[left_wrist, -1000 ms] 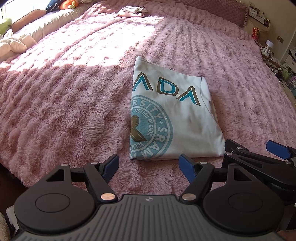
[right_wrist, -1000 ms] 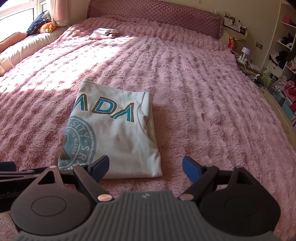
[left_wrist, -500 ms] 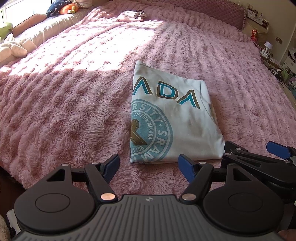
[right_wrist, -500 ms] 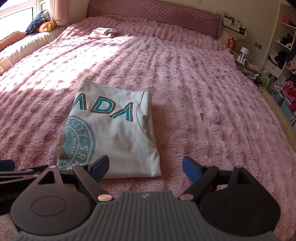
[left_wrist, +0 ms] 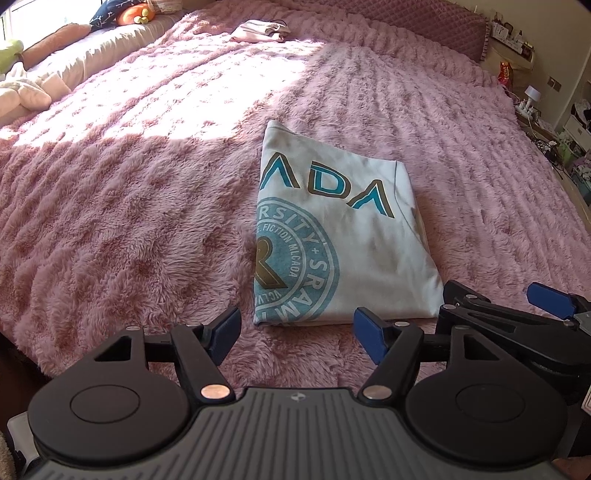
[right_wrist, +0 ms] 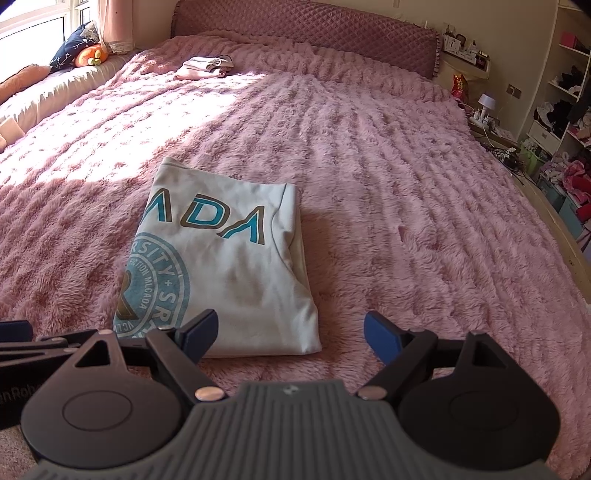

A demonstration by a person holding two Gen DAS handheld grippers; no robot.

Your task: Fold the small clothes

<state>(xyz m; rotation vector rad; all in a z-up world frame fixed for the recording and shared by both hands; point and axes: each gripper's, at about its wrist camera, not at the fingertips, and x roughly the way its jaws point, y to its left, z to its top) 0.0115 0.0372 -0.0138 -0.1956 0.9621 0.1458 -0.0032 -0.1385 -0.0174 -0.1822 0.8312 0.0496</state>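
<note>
Sunlit across its far half, the wide bed under a shaggy pink plush blanket [right_wrist: 388,184] carries nearly everything in view, with a quilted mauve headboard [right_wrist: 303,29] behind and cluttered shelves off to the right. Near the front edge lies the pale grey T-shirt printed with teal lettering and a round teal seal [left_wrist: 332,251], already folded into a neat rectangle with the sides tucked under; it looks finished or close to it. Far back, a small pinkish folded garment [right_wrist: 205,66] sits near the headboard, likely an earlier piece. What remains seems to be moving this shirt aside or fetching another item.

The left claw [left_wrist: 295,328] hangs just short of the shirt's near edge, its blue pads wide apart and closing slightly, nothing between them. The right claw [right_wrist: 290,332] is spread wide too, empty, above the shirt's near right corner without touching it
</note>
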